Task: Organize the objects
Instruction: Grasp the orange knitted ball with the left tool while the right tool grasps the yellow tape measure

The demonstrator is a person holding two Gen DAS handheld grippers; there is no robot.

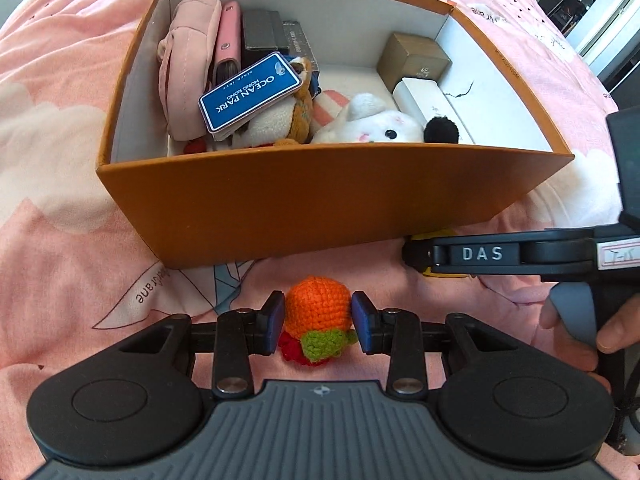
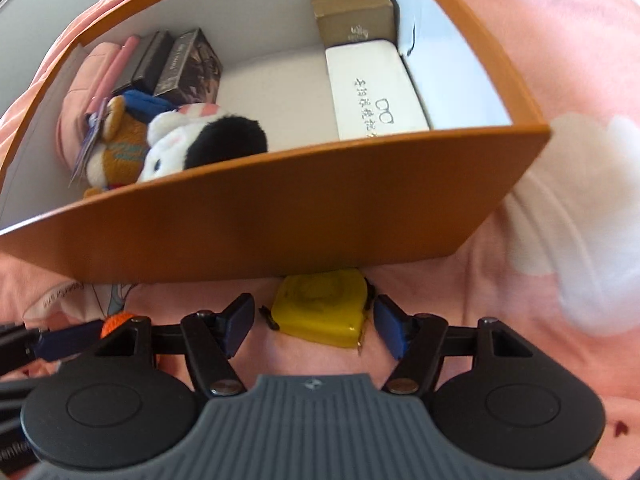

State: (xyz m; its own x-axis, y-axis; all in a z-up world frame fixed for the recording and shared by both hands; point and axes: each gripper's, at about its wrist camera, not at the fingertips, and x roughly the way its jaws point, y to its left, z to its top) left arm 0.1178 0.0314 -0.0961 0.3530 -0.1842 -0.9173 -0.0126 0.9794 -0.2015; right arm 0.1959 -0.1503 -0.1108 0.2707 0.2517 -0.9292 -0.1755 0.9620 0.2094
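Observation:
On the pink bedspread, just in front of the orange box [image 1: 320, 200], sits an orange crocheted toy [image 1: 318, 308] with green and red parts. My left gripper [image 1: 318, 316] is shut on it, its blue pads pressed against both sides. A yellow tape measure [image 2: 320, 308] lies against the box's front wall [image 2: 280, 220]. My right gripper [image 2: 314, 316] is open around it, with a gap at the left pad. In the left wrist view the right gripper [image 1: 416, 252] comes in from the right, held by a hand [image 1: 612, 332].
The box holds a pink pouch [image 1: 188, 68], a blue Ocean Park tag [image 1: 250, 90], plush toys [image 1: 372, 122], a white glasses case [image 2: 372, 88], a brown carton [image 2: 352, 12] and dark boxes [image 2: 188, 64]. Bare box floor [image 2: 276, 92] shows mid-box. Pink bedding surrounds everything.

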